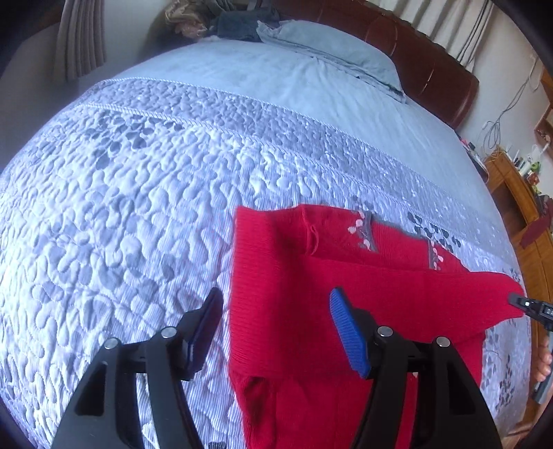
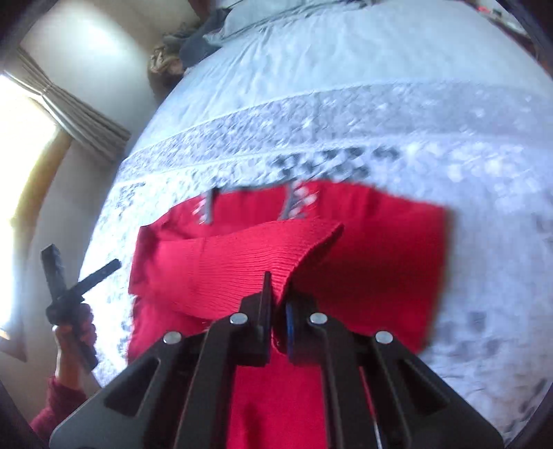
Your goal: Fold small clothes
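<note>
A red knitted sweater [image 1: 293, 283] with grey and pink trim lies on the quilted bed; it also shows in the right wrist view [image 2: 373, 248]. My left gripper [image 1: 276, 328] is open and empty, its blue pads [image 1: 349, 331] hovering over the sweater's left edge. My right gripper [image 2: 278, 297] is shut on a ribbed red sleeve [image 2: 242, 255] and holds it lifted over the sweater's body. The right gripper's tip [image 1: 528, 305] shows at the sleeve's end in the left wrist view. The left gripper [image 2: 69, 276] shows at the left in the right wrist view.
The bed has a pale blue quilted cover [image 1: 138, 207] and a blue pillow [image 1: 338, 51] at the brown headboard [image 1: 432, 62]. A pile of clothes [image 1: 221, 20] lies at the far corner. A wooden shelf [image 1: 518, 193] stands to the right. A curtained window [image 2: 31, 145] is at the left.
</note>
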`<state>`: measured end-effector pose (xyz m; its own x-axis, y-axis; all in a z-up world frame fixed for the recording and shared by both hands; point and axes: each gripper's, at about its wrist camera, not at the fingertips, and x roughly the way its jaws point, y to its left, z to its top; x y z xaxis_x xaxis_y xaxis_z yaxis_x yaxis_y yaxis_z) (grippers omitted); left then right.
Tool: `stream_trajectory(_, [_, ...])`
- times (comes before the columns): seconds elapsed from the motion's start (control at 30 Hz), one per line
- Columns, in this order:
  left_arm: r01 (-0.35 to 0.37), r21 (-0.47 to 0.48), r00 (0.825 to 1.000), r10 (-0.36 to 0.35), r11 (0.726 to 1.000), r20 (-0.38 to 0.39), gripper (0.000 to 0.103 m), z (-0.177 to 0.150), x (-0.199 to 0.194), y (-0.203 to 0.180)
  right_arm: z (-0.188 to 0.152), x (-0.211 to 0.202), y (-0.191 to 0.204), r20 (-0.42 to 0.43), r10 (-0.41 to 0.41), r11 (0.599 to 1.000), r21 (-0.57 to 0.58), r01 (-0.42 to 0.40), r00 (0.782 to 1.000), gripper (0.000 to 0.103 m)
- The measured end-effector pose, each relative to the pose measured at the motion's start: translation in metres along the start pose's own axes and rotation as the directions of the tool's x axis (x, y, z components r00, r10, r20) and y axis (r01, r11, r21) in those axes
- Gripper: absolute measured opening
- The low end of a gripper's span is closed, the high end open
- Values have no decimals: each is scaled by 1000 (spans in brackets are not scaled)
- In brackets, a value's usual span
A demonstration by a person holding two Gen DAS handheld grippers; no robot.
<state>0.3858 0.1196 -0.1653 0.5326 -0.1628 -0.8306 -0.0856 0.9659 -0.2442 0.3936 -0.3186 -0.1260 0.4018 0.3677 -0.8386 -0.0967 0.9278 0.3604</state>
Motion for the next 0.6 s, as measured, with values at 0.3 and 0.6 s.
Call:
stream_trajectory(0.3, [-178,156,972,199,972,-127,65,-14,71,-26,-28,64,-71,-158,-129,986,89,144,979,17])
stream_trajectory(0.6, [-84,59,989,91,995,-120,69,5,76,-14,-4,66,-85,-101,-15,986,161,31,995,47])
